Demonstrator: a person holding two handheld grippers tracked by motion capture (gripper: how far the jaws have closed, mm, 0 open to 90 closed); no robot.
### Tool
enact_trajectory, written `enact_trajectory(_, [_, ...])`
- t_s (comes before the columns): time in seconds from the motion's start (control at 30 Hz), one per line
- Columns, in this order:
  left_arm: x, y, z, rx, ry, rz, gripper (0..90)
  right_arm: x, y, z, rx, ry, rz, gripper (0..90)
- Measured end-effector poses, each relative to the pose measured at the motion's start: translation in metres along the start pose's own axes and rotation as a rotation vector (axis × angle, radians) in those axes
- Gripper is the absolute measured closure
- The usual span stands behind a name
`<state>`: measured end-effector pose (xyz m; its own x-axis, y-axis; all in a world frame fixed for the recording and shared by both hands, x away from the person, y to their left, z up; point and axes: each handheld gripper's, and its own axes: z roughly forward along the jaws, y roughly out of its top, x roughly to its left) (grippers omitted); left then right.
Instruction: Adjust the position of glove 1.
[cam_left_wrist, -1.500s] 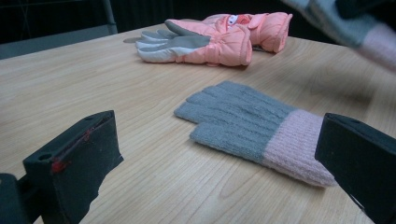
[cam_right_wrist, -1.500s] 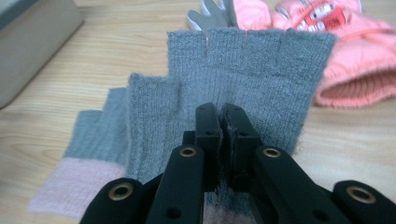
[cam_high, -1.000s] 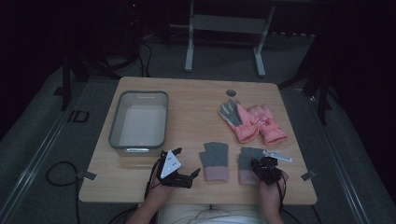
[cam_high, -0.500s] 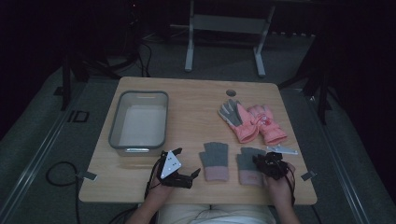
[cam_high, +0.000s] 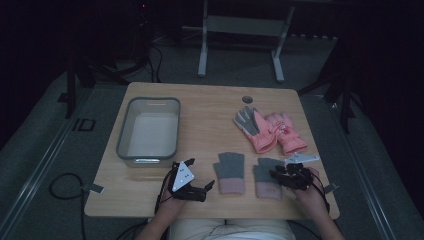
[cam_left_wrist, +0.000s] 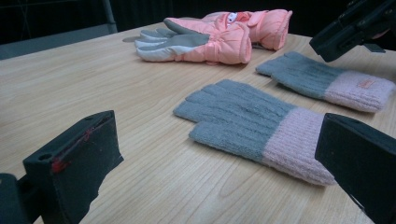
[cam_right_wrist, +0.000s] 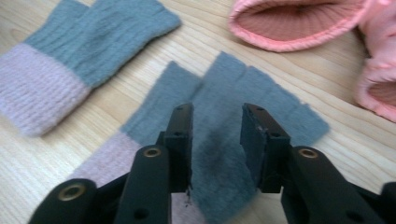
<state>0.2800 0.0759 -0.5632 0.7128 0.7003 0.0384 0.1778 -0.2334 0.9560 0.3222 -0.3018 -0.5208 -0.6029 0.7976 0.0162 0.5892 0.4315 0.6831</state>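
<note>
The room beyond the table (cam_high: 210, 107) is dark, and the person's forearms are cut off at the near edge. The right gripper (cam_high: 286, 176) sits over the cuff end of the right knit glove (cam_high: 267, 176), hiding part of it; up close its jaws have just been opening, a gap between them and the grey knit under them, not pinched. The left gripper (cam_high: 202, 190) rests apart from the gloves with jaws spread wide, nothing between them. Count: two grey-and-pink knit gloves, the other knit glove (cam_high: 230, 171) just beside the first; two pink ski gloves (cam_high: 270, 130) overlapping farther back; one clear tub (cam_high: 148, 130) at left. Both knit gloves lie flat near the front edge, long axis front to back, pink cuffs toward the person.
</note>
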Motion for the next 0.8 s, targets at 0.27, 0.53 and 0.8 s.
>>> enact_trajectory(0.27, [0.0,0.0,0.0,-0.002,-0.003,-0.001,0.0,0.003,-0.014,0.014,0.049,-0.029,0.015,61.2])
enact_trajectory(0.53, [0.0,0.0,0.0,-0.001,-0.005,0.001,0.0,0.008,-0.013,0.017,0.051,-0.054,-0.024,76.1])
enact_trajectory(0.8, [0.0,0.0,0.0,-0.003,0.001,0.001,0.0,0.011,-0.007,0.017,0.061,-0.073,0.017,85.3])
